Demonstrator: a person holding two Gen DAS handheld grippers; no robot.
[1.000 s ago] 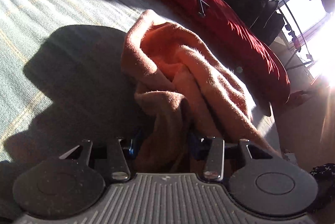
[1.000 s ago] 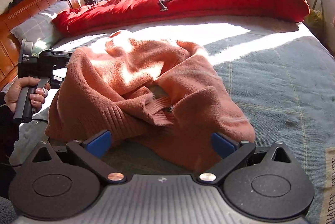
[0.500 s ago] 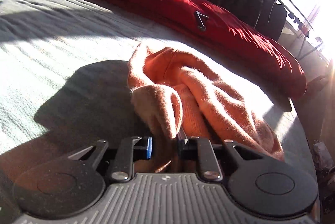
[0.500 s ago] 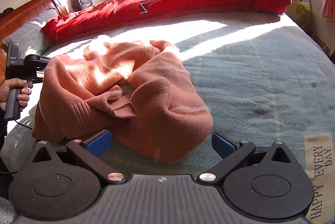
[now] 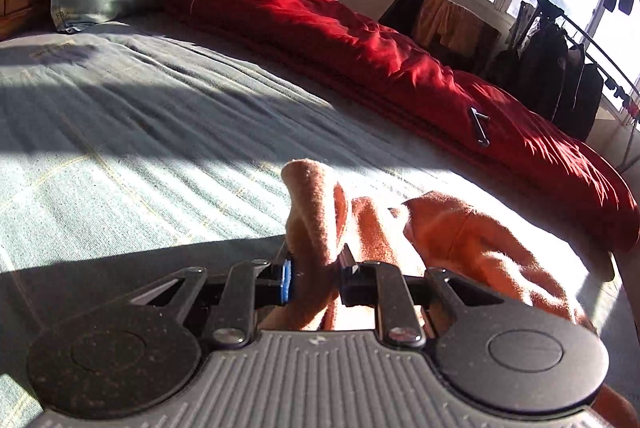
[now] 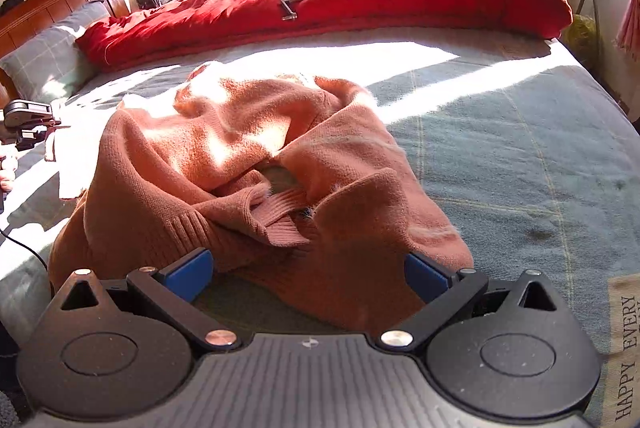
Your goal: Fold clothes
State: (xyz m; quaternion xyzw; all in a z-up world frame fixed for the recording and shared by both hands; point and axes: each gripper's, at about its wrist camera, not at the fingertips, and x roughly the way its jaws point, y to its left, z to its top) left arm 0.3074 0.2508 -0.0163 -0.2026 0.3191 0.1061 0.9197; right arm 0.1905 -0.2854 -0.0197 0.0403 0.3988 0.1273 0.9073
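Left gripper [image 5: 314, 278] fingers clamped on a raised fold of the fuzzy orange knit sweater [image 6: 256, 164]; right gripper [image 6: 306, 270] fingers wide apart, holding nothing, at the sweater's near hem. Sweater lies crumpled mid-way across the grey-green bed cover [image 6: 520, 148]. No fold made; spreading and all folding remain.

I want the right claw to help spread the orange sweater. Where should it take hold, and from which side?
Probably the ribbed cuff lying on top of the orange sweater. It is thin, flat and exposed, just ahead of the open right claw. Come from the near edge, low. The left claw already pinches another fold.
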